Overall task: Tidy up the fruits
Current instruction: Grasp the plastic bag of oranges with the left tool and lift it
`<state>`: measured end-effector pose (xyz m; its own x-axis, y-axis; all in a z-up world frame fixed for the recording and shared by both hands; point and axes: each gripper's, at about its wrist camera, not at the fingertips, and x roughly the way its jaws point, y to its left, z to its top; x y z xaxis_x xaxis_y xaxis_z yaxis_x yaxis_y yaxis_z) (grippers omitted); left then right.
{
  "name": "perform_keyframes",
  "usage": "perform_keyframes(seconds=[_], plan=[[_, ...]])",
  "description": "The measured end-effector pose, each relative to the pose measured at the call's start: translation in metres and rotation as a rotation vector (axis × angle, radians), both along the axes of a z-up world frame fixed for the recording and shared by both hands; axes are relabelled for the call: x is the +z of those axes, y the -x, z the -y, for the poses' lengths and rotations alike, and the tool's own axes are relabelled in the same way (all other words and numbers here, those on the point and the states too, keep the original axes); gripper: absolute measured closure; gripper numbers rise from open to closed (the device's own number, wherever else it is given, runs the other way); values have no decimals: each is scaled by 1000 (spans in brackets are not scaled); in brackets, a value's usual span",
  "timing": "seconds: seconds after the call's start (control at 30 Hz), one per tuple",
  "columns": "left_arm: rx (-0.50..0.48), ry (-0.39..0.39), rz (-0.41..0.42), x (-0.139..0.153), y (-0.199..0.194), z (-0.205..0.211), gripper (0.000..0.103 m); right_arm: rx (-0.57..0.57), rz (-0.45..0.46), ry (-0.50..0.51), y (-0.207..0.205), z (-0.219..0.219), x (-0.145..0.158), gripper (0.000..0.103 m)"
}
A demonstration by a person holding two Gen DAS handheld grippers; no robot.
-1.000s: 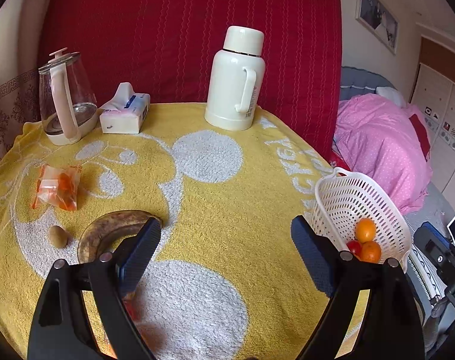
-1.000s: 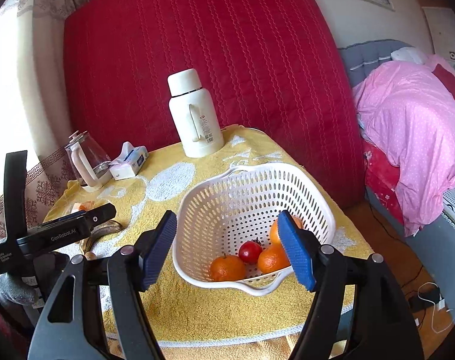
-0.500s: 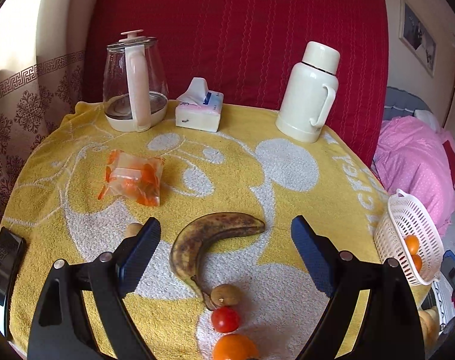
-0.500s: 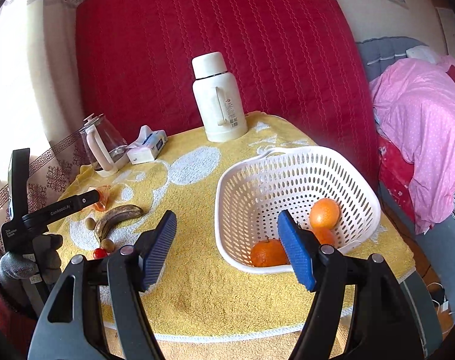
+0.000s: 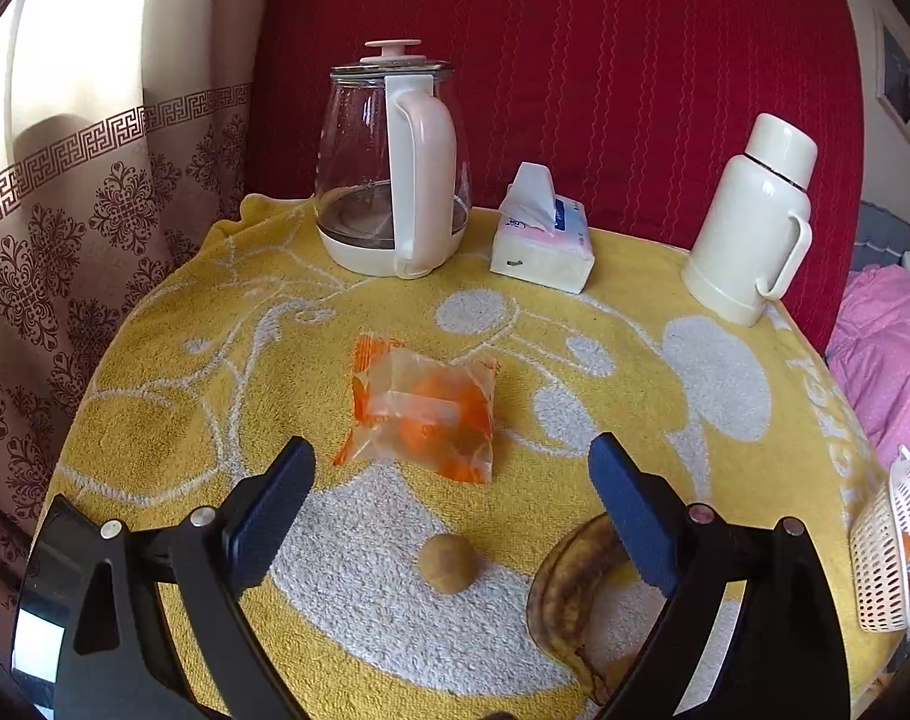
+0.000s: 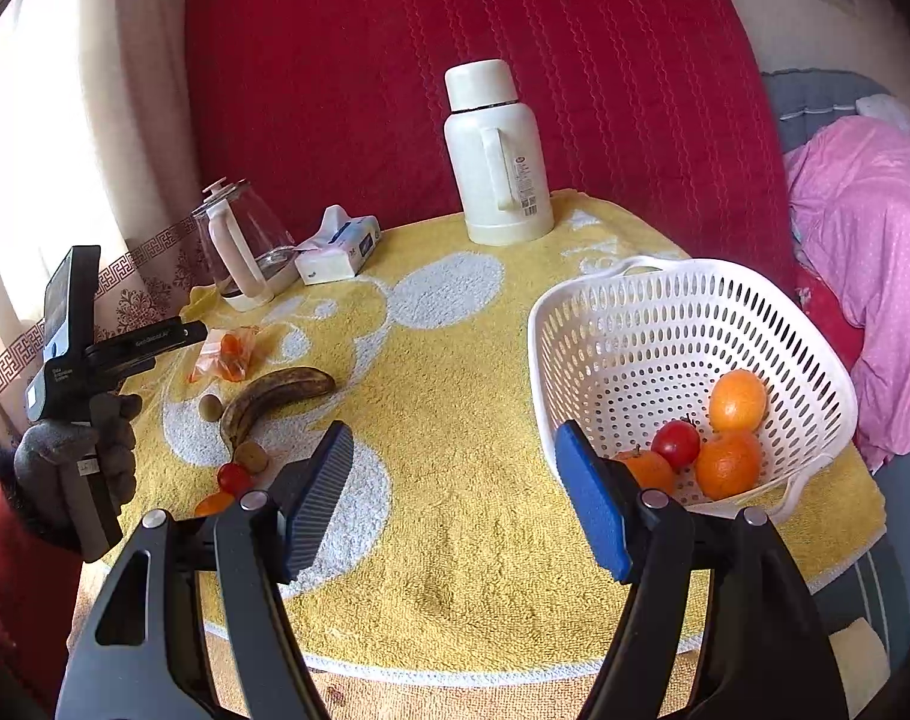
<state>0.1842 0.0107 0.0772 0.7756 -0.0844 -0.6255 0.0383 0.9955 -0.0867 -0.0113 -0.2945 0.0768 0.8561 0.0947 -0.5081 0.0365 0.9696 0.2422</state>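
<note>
My left gripper (image 5: 449, 462) hovers over the yellow towel with its jaws opening and nothing pressed between them. Just beyond its tips lies a clear packet with an orange (image 5: 422, 414); below them sits a small brown fruit (image 5: 447, 563). A spotted banana (image 5: 566, 594) is partly hidden by the right finger. My right gripper (image 6: 452, 444) is open and empty, left of the white basket (image 6: 605, 312), which holds oranges (image 6: 737, 399) and a tomato (image 6: 674, 443). The right wrist view also shows the banana (image 6: 275, 396), a tomato (image 6: 234, 477) and an orange (image 6: 215, 504) on the towel.
A glass kettle (image 5: 389, 180), a tissue box (image 5: 542, 240) and a cream thermos (image 5: 749, 222) stand along the back against the red padded wall. Patterned curtain hangs at the left. Pink bedding (image 6: 863, 240) lies beyond the table's right edge. A gloved hand (image 6: 77, 456) holds the left gripper.
The left wrist view has swung left, from the basket side to the packet and brown fruit. In the right wrist view the basket has slid toward the right.
</note>
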Motion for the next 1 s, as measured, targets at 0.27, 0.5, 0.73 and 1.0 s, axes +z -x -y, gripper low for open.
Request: perform_keyframes(seconds=[0.27, 0.5, 0.73, 1.0], plan=[[14, -49, -78, -20, -52, -3, 11, 15, -20, 16, -6, -5, -6, 31], [23, -87, -130, -38, -79, 0, 11, 17, -31, 46, -11, -11, -10, 31], [26, -61, -218, -57, -94, -6, 11, 13, -41, 73, -17, -15, -12, 31], [-19, -16, -188, -56, -86, -10, 32, 31, -63, 100, -26, -31, -12, 31]])
